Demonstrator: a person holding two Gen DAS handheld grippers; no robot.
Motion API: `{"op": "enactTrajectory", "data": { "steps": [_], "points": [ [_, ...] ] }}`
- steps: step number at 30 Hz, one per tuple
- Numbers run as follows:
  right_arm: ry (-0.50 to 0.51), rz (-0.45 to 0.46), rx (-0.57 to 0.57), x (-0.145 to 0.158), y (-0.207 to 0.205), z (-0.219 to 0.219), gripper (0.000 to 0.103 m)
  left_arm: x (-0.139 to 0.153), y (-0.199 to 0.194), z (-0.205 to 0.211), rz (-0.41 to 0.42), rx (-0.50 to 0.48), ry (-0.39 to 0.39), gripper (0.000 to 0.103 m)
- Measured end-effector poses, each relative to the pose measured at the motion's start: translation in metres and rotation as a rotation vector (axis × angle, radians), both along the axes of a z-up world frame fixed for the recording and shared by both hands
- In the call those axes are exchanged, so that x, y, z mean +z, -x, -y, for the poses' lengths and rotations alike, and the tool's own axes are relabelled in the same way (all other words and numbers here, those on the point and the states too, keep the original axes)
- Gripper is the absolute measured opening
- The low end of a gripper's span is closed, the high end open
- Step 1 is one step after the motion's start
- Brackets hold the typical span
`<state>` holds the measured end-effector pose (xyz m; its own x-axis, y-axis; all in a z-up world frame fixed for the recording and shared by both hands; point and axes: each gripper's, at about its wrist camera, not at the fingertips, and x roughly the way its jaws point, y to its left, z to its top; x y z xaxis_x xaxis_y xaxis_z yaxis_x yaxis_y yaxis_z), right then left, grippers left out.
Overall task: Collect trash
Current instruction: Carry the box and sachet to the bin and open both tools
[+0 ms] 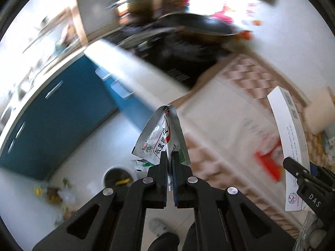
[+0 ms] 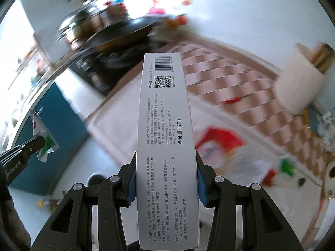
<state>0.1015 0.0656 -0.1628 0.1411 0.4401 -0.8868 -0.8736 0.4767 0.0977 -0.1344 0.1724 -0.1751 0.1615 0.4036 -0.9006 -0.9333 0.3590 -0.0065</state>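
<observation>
My left gripper [image 1: 170, 156] is shut on a silver and white sachet [image 1: 160, 138] with green and red print, held in the air over the floor. The sachet also shows in the right wrist view [image 2: 43, 133] at the far left, with the left gripper [image 2: 41, 141] on it. My right gripper [image 2: 166, 163] is shut on a long white toothpaste box [image 2: 165, 129] with a barcode, held lengthwise between the fingers. The box also shows at the right of the left wrist view [image 1: 291, 138], with the right gripper [image 1: 293, 165] on it.
A round bin [image 1: 117, 177] stands on the white floor below, with small scraps [image 1: 52, 194] beside it. A table with a checked cloth [image 2: 240, 87] holds red items [image 2: 219, 142]. A blue cabinet [image 1: 52, 121] and a dark wok [image 2: 125, 29] lie beyond. The background is blurred.
</observation>
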Motion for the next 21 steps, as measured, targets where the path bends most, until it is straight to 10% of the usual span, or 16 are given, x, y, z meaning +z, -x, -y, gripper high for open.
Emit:
{"op": "enactTrajectory", "data": {
  "steps": [10, 21],
  "points": [
    [0.176, -0.111, 0.354, -0.122, 0.183, -0.096, 0.048, -0.127, 0.172, -0.043, -0.064, 0.335, 0.205, 0.001],
    [0.408, -0.273, 0.584, -0.361, 0.303, -0.17, 0.048, -0.401, 0.293, -0.084, 0.121, 0.574, 0.55, 0.002]
  ]
}}
